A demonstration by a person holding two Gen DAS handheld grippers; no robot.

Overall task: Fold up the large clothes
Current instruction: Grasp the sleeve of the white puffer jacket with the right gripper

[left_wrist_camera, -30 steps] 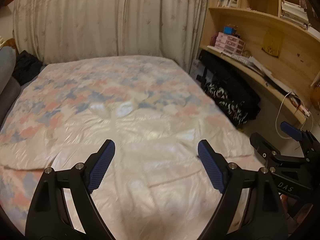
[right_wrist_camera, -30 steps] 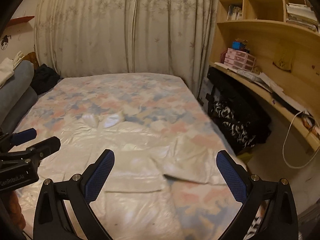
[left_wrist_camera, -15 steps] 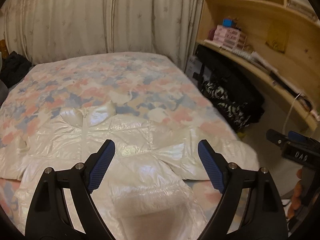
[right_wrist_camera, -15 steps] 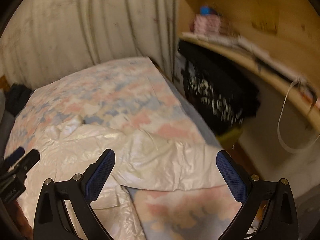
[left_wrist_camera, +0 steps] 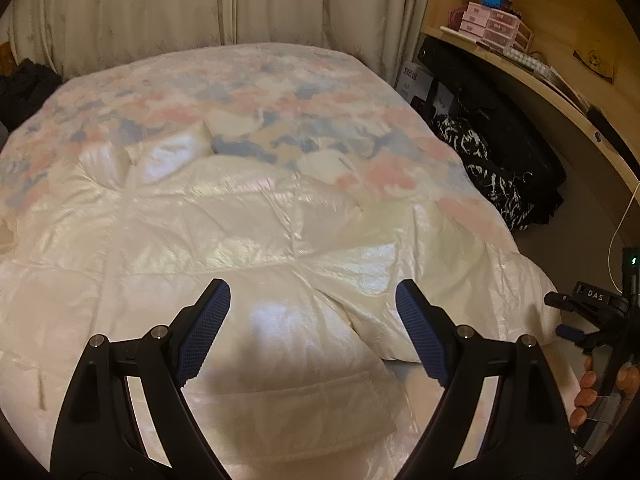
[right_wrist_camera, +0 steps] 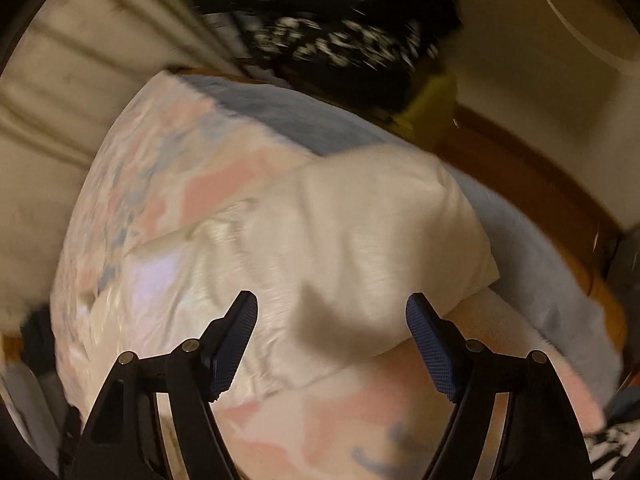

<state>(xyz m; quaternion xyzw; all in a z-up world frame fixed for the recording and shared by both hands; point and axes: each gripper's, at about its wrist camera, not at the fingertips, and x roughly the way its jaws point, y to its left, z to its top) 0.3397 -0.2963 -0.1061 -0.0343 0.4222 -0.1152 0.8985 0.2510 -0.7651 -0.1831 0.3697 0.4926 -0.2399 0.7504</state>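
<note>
Right wrist view is smeared by motion: black-and-white patterned fabric (right_wrist_camera: 340,46) at 12 o'clock is just streaks, curtain (right_wrist_camera: 60,92) at 10 o'clock blurred too. White puffer jacket (right_wrist_camera: 320,240) has its sleeve end soft-edged, cuff detail unreadable. Left wrist view: jacket (left_wrist_camera: 240,240) cut off at 6 and 9 o'clock, hem unseen. Right gripper (left_wrist_camera: 592,320) at 3 o'clock clipped by the edge, jaws unseen there. Hand (left_wrist_camera: 600,392) only partly visible. Shelf items (left_wrist_camera: 492,26) at 1 o'clock too small to identify.

One white puffer jacket (left_wrist_camera: 240,216) lies on one bed (left_wrist_camera: 320,92). Two grippers show: the left gripper (left_wrist_camera: 312,336) at 6 o'clock, the right gripper (left_wrist_camera: 576,320) at 4 o'clock. One pink drawer organiser (left_wrist_camera: 490,26) sits at 1 o'clock.
</note>
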